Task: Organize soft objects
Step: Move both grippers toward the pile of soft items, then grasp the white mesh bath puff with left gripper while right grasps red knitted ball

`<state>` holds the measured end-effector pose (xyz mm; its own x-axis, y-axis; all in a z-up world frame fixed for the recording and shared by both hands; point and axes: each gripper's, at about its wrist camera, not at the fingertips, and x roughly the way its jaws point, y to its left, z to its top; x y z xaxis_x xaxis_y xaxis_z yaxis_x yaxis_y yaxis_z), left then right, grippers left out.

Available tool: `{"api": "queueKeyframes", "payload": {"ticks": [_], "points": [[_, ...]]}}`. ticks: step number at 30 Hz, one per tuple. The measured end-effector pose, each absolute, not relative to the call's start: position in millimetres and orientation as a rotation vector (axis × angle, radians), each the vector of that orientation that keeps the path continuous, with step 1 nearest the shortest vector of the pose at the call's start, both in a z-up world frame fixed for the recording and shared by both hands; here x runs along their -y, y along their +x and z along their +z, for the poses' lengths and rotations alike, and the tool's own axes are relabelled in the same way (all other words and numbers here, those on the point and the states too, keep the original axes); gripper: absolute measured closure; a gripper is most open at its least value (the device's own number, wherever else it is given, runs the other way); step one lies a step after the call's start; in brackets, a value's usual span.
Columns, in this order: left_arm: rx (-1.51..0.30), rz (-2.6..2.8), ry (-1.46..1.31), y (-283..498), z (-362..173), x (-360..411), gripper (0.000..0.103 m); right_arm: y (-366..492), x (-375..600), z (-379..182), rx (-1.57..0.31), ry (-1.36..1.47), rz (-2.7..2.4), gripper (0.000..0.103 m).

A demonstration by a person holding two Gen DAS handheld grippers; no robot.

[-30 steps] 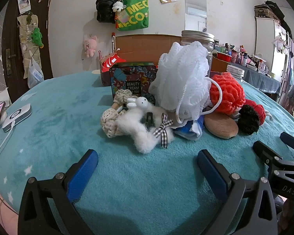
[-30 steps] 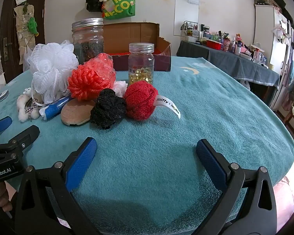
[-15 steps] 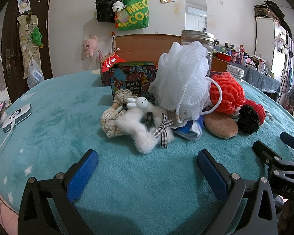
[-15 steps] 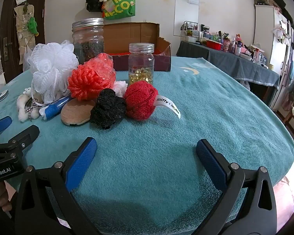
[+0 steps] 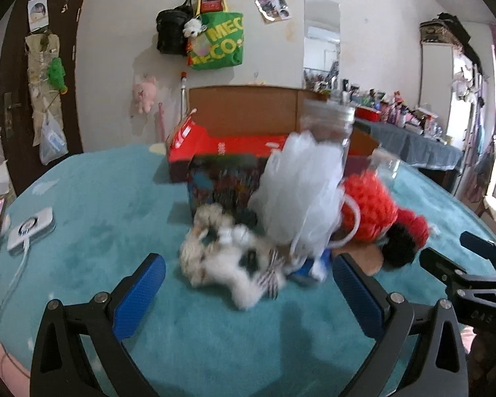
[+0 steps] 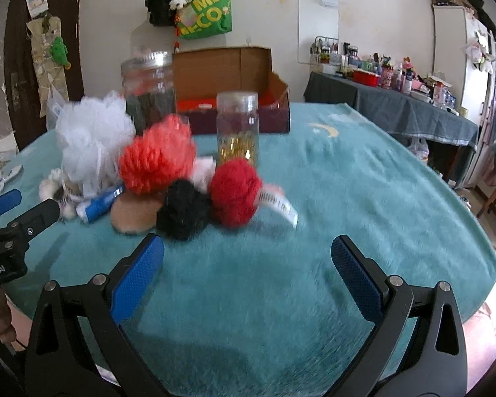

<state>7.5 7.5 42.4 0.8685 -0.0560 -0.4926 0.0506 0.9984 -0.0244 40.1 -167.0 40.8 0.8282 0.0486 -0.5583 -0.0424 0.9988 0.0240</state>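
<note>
Above the teal blanket (image 6: 363, 178), both wrist views now blur; pile nearer.

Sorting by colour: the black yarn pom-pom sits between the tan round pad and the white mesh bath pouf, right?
Not quite. In the right wrist view the black yarn pom-pom sits between the tan round pad and the dark red yarn pom-pom, not the white mesh bath pouf.

white mesh pouf (image 5: 302, 195), fluffy toy (image 5: 238, 264), blurred

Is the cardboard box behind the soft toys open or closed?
Open. The cardboard box has its lid flap standing upright at the back, and its red interior shows below it. Whether anything lies inside cannot be told.
</note>
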Motion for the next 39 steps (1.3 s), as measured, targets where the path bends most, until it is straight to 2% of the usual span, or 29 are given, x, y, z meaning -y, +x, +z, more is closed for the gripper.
{"api": "queueKeyframes", "payload": {"ticks": [6, 13, 15, 17, 18, 20, 21, 24, 27, 39], "points": [[-0.492, -0.113, 0.019, 30, 64, 3, 0.000, 63, 180, 62, -0.574, 0.025, 0.057, 0.000], [-0.564, -0.150, 0.040, 65, 66, 18, 0.002, 97, 189, 54, -0.668, 0.044, 0.115, 0.001], [-0.586, -0.154, 0.042, 71, 61, 20, 0.013, 103, 188, 50, -0.694, 0.044, 0.155, 0.013], [-0.618, -0.180, 0.035, 76, 55, 21, 0.022, 108, 188, 44, -0.728, 0.052, 0.204, 0.037], [-0.635, -0.199, 0.026, 78, 52, 22, 0.033, 109, 188, 41, -0.741, 0.059, 0.223, 0.044], [-0.683, -0.242, -0.005, 83, 44, 20, 0.048, 112, 191, 38, -0.764, 0.108, 0.294, 0.069], [-0.685, -0.241, -0.011, 82, 43, 20, 0.051, 112, 192, 36, -0.773, 0.139, 0.330, 0.072], [-0.667, -0.256, -0.034, 78, 46, 16, 0.058, 109, 194, 35, -0.754, 0.149, 0.338, 0.073], [-0.665, -0.261, -0.035, 74, 48, 14, 0.060, 102, 192, 38, -0.721, 0.153, 0.338, 0.074], [-0.599, -0.267, -0.049, 53, 75, -6, 0.061, 89, 189, 72, -0.620, 0.138, 0.329, 0.074]]}}
